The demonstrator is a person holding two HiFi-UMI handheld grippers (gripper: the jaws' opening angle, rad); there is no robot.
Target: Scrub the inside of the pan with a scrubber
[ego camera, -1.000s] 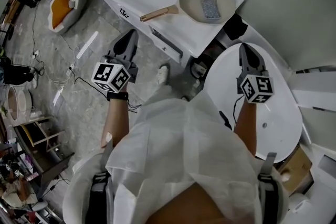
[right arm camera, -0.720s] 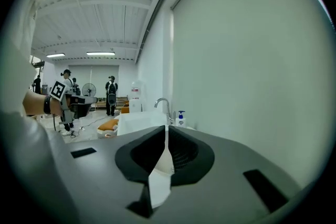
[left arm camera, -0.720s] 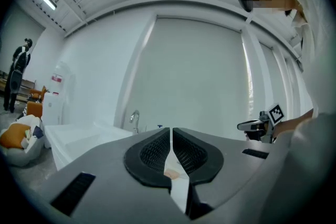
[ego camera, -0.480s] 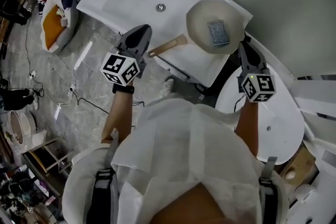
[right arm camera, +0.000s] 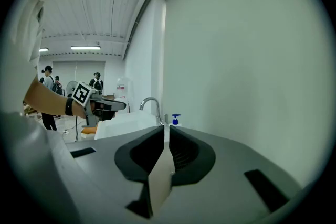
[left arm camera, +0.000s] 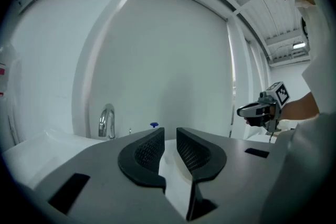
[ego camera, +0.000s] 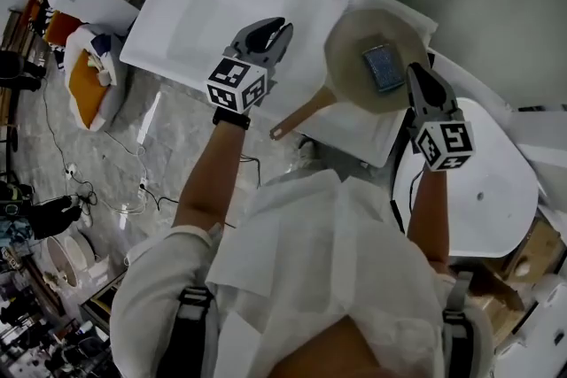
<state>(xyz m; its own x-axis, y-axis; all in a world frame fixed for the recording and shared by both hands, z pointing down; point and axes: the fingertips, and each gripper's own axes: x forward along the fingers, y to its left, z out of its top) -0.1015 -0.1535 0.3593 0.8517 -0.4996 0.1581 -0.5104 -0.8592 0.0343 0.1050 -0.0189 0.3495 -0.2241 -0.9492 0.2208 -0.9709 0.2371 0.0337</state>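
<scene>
Pan (ego camera: 353, 44) sat on the white desk (ego camera: 359, 130), scrubber (ego camera: 384, 68) lying flat inside it. Pan looked rigid, fairly heavy, with a slick coating; probably best steadied by its wooden handle (ego camera: 301, 114). Scrubber looked light, soft and squashy: pinch across its short edges. Left gripper (ego camera: 273, 33) hovered left of the pan, forearm extended, jaws narrow and opening, nothing between. Right gripper (ego camera: 415, 72) hung at the pan's right rim, jaws closed, empty.
</scene>
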